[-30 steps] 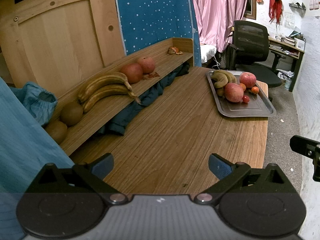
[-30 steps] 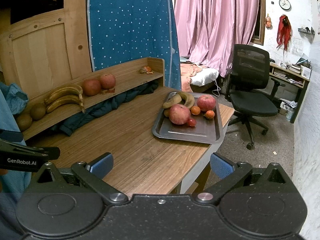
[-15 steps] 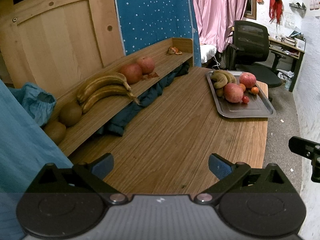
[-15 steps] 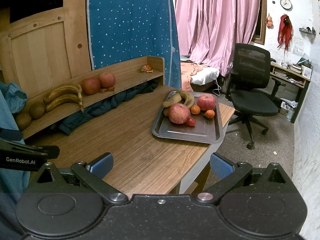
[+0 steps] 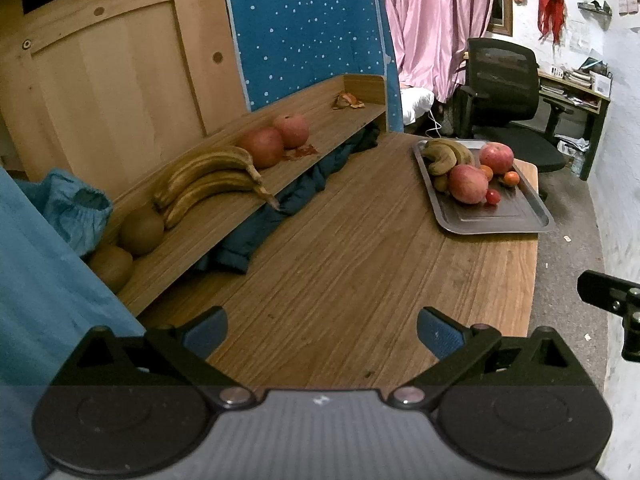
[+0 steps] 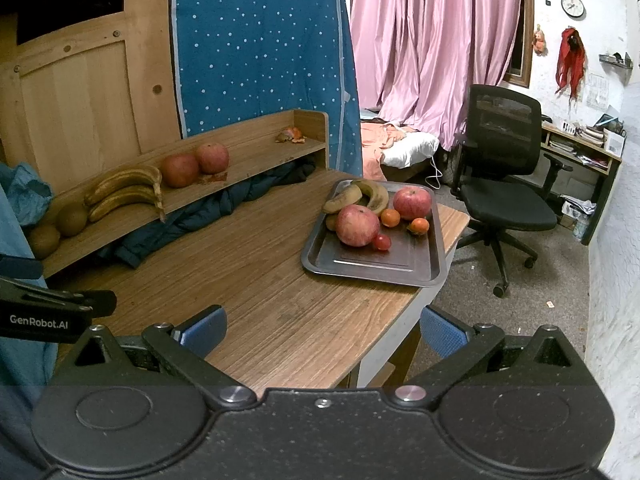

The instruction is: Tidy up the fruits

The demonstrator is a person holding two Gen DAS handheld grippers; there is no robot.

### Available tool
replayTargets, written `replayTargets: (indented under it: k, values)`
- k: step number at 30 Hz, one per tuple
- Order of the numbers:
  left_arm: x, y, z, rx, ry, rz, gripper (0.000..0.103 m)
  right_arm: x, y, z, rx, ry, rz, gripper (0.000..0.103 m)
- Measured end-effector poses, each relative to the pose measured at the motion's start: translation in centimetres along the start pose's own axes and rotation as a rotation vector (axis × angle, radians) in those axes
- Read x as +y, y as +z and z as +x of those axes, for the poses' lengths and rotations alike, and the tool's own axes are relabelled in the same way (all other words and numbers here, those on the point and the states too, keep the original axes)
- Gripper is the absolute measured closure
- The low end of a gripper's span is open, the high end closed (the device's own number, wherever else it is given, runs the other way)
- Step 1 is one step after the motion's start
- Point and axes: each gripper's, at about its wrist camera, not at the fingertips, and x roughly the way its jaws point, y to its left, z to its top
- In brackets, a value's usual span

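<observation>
A metal tray (image 6: 400, 270) at the table's far right corner holds two red apples (image 6: 357, 225), bananas (image 6: 360, 196), small oranges and a cherry tomato; the same tray (image 5: 504, 220) shows in the left wrist view. On the wooden shelf (image 5: 240, 216) along the back lie two brown bananas (image 5: 208, 180), two red apples (image 5: 262, 147) and two brown round fruits (image 5: 142, 230). My left gripper (image 5: 322, 334) hovers open over the table's near part, empty. My right gripper (image 6: 323, 330) is open and empty above the table's front edge, well short of the tray.
Dark blue cloth (image 6: 200, 216) is stuffed under the shelf. Orange peel (image 6: 290, 135) lies at the shelf's far end. A black office chair (image 6: 500, 184) stands right of the table. Light blue fabric (image 5: 48, 280) hangs at the left. The wooden table (image 5: 360, 272) drops off at right.
Both views shift only slightly, the scene drifting a little left and down. Both grippers stay open and empty, and no fruit has moved.
</observation>
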Motion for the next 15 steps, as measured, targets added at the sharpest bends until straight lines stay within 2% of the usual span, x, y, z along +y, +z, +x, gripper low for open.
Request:
replayTargets:
  k: [15]
  values:
    - [0.0, 0.17, 0.58, 0.008, -0.005, -0.003, 0.0, -0.11, -0.05, -0.16, 0.011, -0.004, -0.003, 0.001]
